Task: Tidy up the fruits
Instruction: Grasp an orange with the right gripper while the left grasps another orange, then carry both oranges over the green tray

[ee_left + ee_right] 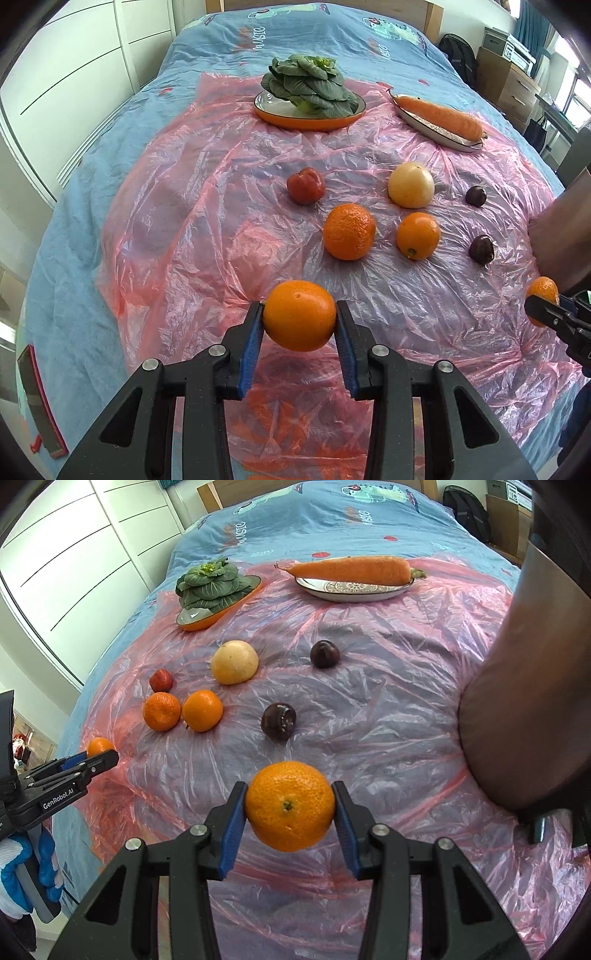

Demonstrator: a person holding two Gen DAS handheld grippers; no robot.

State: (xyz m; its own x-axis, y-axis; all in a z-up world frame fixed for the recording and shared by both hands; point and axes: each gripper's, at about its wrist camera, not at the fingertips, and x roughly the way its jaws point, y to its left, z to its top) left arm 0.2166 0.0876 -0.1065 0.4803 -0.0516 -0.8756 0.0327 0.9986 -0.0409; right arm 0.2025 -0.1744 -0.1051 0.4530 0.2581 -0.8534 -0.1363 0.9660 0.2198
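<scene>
My left gripper (300,314) is shut on a smooth orange (300,325), held just above the pink plastic sheet (192,229). My right gripper (290,797) is shut on a dimpled mandarin (290,812), stem end facing the camera, also off the sheet. Each gripper shows at the edge of the other's view: the right gripper (546,314) and the left gripper (96,757). On the sheet beyond lie a bumpy mandarin (349,231), an orange (418,235), a pale yellow round fruit (410,184), a red fruit (306,184) and two dark purple fruits (475,195) (481,249).
At the back, an orange-rimmed plate (280,120) holds a leafy green vegetable (310,85) and an oval plate (443,134) holds a carrot (439,114). A tall brown object (517,701) stands at the right. White cupboards (74,74) line the bed's left side.
</scene>
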